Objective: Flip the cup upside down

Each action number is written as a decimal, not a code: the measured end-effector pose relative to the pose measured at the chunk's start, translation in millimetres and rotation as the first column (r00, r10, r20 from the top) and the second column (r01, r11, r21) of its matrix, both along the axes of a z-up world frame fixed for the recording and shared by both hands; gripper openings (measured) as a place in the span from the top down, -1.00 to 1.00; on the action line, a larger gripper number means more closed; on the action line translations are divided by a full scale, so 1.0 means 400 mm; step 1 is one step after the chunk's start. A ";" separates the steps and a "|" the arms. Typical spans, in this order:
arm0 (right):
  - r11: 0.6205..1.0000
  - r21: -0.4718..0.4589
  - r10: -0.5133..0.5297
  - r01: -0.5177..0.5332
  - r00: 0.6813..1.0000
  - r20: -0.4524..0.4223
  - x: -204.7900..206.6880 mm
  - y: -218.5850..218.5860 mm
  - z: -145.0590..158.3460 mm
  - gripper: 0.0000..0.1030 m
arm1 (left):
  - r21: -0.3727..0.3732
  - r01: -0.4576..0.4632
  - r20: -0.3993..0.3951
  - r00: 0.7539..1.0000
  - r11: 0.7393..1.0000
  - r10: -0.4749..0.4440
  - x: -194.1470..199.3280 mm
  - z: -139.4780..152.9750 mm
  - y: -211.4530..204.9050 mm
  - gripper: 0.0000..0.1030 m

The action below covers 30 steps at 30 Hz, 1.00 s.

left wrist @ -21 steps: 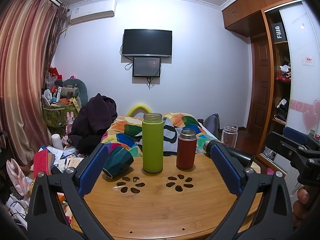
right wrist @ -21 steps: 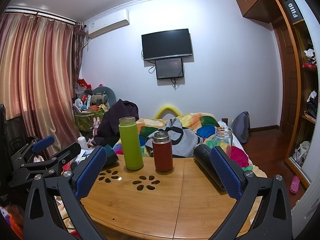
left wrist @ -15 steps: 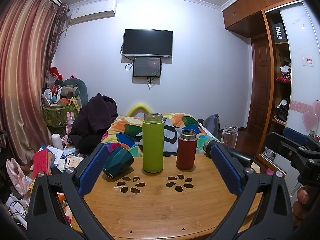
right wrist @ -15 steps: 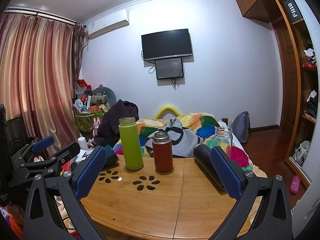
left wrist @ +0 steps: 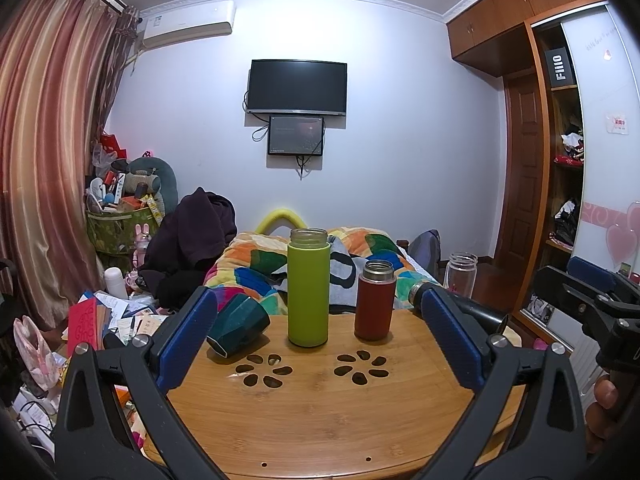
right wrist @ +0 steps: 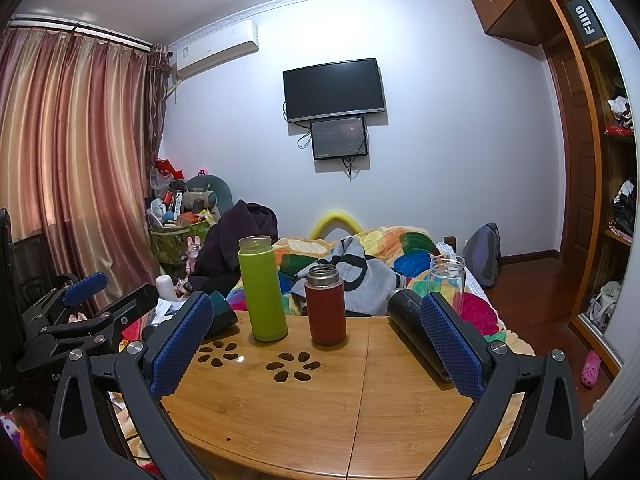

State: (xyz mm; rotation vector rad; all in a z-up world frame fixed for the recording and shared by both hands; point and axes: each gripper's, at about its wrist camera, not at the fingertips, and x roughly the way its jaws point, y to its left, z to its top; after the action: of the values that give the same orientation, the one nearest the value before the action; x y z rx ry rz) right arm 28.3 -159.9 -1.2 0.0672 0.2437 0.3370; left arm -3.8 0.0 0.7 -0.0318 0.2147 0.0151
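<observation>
A tall green bottle (left wrist: 308,288) stands upright with no lid near the back of the round wooden table (left wrist: 320,412); what is inside cannot be seen. Just to the right of the green bottle stands a shorter red flask (left wrist: 375,300) with a silver open top. To the left of the green bottle a dark green cup (left wrist: 237,325) lies on its side, its mouth facing the front, and it looks empty. Far right of the green bottle a black bottle (right wrist: 416,334) lies on its side, partly hidden behind a blue finger pad. Behind it stands a clear glass jar (right wrist: 447,280), which looks empty.

The left gripper (left wrist: 320,340) is spread wide and holds nothing. The right gripper (right wrist: 316,344) is spread wide too, with nothing between its fingers.
</observation>
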 end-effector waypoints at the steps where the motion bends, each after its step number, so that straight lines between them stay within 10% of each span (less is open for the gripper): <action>1: 1.000 -0.001 -0.001 0.001 1.000 0.000 -0.001 0.000 0.000 -1.00 | 0.000 0.000 0.000 1.000 1.000 0.000 0.000 0.000 0.000 -1.00; 18: 1.000 0.009 -0.005 0.005 1.000 -0.008 0.004 -0.010 -0.002 -1.00 | -0.006 0.021 -0.025 0.999 1.000 -0.021 0.018 -0.005 -0.005 -1.00; 30: 0.995 0.030 -0.089 0.092 0.991 -0.096 0.087 -0.130 -0.083 -1.00 | -0.087 0.206 -0.289 0.931 0.975 -0.222 0.380 -0.118 -0.134 -1.00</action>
State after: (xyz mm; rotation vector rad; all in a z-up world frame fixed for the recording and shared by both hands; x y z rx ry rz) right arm 63.1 -211.8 -34.3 0.1275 0.3274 0.2478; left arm 148.0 -53.7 -46.6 -0.0610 0.5198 -0.2056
